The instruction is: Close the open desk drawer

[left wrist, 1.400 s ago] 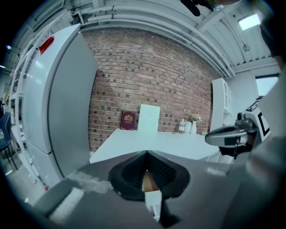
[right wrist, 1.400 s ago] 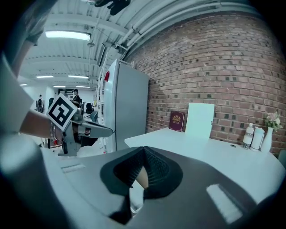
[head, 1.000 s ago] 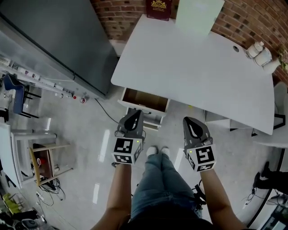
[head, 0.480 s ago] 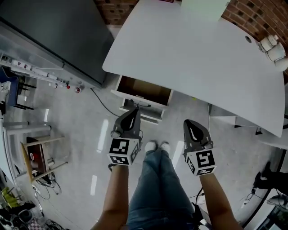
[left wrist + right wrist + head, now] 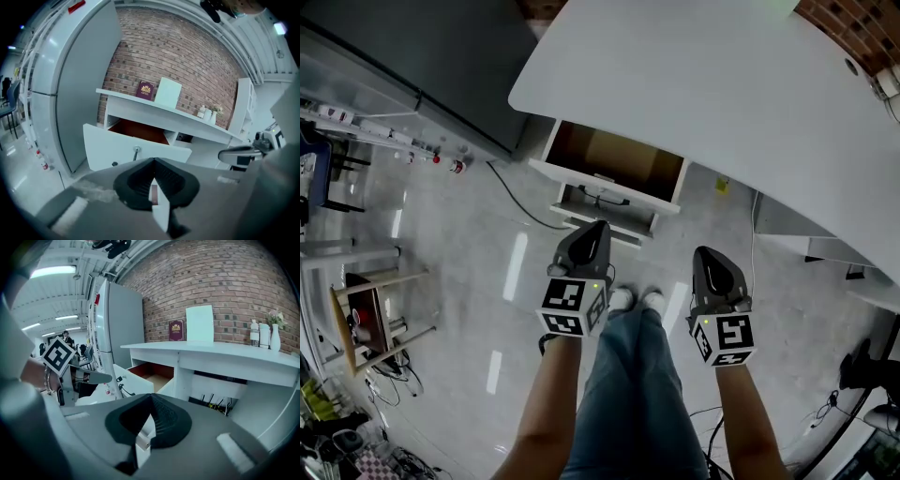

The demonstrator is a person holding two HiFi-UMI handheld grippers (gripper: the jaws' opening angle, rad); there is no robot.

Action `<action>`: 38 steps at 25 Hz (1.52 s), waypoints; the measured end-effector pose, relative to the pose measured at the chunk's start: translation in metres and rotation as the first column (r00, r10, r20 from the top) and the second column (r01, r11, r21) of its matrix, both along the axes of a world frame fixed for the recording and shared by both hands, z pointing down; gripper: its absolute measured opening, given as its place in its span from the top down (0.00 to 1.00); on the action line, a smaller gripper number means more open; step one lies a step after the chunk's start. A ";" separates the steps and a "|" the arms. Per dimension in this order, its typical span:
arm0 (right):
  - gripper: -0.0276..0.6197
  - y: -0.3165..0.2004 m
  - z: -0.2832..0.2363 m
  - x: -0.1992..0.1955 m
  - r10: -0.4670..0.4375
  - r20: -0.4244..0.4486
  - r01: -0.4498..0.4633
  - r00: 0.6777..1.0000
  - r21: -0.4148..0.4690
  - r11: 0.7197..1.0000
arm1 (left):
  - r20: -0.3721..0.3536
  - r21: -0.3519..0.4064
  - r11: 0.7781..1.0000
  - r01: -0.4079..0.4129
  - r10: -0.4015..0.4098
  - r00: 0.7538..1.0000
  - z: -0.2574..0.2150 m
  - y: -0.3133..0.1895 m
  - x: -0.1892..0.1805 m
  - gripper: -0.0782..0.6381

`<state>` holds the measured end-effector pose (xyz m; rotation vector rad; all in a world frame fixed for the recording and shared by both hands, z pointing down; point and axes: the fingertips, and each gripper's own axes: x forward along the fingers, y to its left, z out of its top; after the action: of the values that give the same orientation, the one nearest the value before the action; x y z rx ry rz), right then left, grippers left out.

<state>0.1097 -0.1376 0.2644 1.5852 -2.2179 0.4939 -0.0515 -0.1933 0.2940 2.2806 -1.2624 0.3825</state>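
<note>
The white desk (image 5: 741, 103) has its top drawer (image 5: 614, 157) pulled out, showing a brown, empty-looking inside. Its white front panel (image 5: 136, 150) carries a small knob (image 5: 136, 151). My left gripper (image 5: 601, 226) hangs just short of that front panel, jaws shut with nothing between them, tip (image 5: 153, 161) aimed at the panel. My right gripper (image 5: 706, 251) is level with it to the right, in front of the desk's leg space, also shut and empty. In the right gripper view the drawer (image 5: 151, 372) is ahead to the left, beyond the jaw tip (image 5: 151, 397).
A tall grey cabinet (image 5: 412, 47) stands left of the desk, with a black cable (image 5: 520, 208) on the floor beside it. My legs and white shoes (image 5: 628, 300) are between the grippers. A dark red book (image 5: 145, 90), a white card (image 5: 168, 93) and small bottles (image 5: 259, 336) are on the desk.
Both grippers have sunk towards the floor, side by side. The head view has dropped and closed in, so the open drawer looks larger. Both jaws stayed shut.
</note>
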 end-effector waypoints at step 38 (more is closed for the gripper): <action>0.96 0.004 0.050 0.011 0.096 0.030 -0.093 0.995 -0.091 0.992 | -0.622 -0.539 0.802 0.260 -0.586 0.519 0.095 -0.045 -0.002 0.83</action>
<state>0.1211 -0.1335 0.3143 1.6519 -2.1212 0.6427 -0.0539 -0.2384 0.3892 1.4050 -1.0857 -0.4802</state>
